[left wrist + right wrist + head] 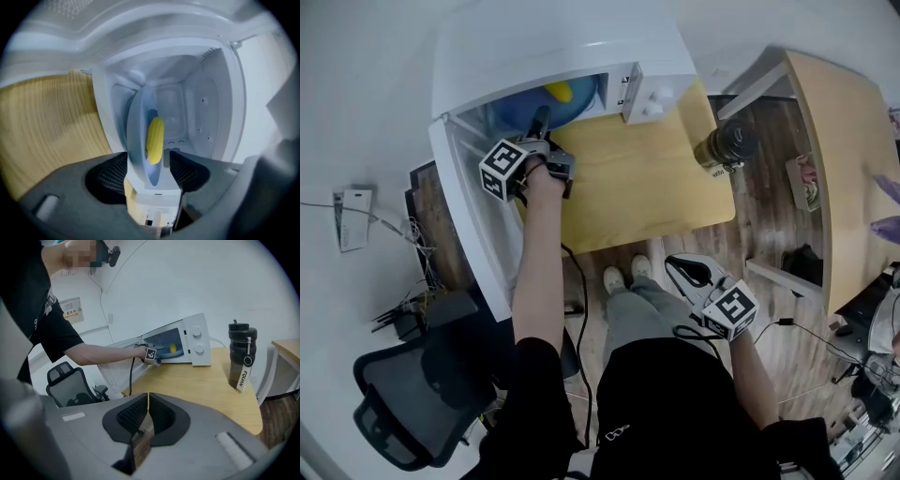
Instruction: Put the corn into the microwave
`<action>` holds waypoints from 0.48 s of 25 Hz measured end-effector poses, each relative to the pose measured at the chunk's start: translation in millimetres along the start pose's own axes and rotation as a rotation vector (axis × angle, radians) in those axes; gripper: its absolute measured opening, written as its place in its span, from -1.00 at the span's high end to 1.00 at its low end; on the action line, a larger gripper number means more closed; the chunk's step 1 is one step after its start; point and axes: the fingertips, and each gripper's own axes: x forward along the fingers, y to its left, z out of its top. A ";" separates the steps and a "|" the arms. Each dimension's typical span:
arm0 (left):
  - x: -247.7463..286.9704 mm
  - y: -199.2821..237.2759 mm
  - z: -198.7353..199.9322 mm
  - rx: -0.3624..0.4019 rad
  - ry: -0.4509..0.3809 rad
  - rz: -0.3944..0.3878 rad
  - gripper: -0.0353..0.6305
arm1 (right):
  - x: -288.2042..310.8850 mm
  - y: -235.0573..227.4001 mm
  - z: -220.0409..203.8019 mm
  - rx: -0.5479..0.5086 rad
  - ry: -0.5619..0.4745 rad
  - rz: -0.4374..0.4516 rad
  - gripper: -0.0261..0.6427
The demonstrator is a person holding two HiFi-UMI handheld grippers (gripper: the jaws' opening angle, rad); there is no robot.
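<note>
The yellow corn [155,139] lies on a blue plate [138,131] inside the white microwave [553,47], whose door [473,206] hangs open to the left. My left gripper [148,155] is at the microwave's mouth, open, with the plate's near rim between its jaws and a gap on the right side. From the head view the corn [560,92] shows just beyond the left gripper [539,122]. My right gripper [689,272] is shut and empty, held low and away from the table. The right gripper view shows the corn [173,348] through the microwave's opening.
The microwave stands on a light wooden table [637,187]. A dark drinking bottle [727,145] stands at the table's right edge. An office chair [403,394] is at the lower left, and a second table [844,169] stands at the right. Cables lie on the floor.
</note>
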 end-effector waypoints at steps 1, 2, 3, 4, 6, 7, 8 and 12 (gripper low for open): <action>-5.0 0.2 -4.9 0.026 0.011 0.023 0.03 | -0.5 2.5 -0.3 -0.002 0.000 0.003 0.87; -10.1 0.7 -10.3 0.046 0.025 0.043 0.03 | -0.8 5.4 -0.7 -0.008 0.001 0.008 0.87; -15.2 0.6 -15.9 0.057 0.040 0.052 0.03 | -1.0 8.5 -0.9 -0.016 0.000 0.013 0.87; -20.4 -1.0 -21.7 0.060 0.053 0.050 0.03 | -1.1 11.4 -0.9 -0.022 -0.004 0.016 0.87; -30.8 -7.0 -35.0 0.052 0.081 0.024 0.03 | -2.2 16.2 -0.7 -0.030 -0.013 0.021 0.87; -36.2 -10.8 -42.9 0.053 0.097 0.010 0.03 | -3.3 18.7 -0.5 -0.033 -0.016 0.023 0.88; -42.2 -15.4 -51.5 0.062 0.115 -0.004 0.10 | -4.6 21.5 -0.1 -0.037 -0.017 0.024 0.88; -71.1 -35.7 -91.6 0.140 0.213 -0.054 0.42 | -8.2 31.1 -0.4 -0.050 -0.033 0.027 0.89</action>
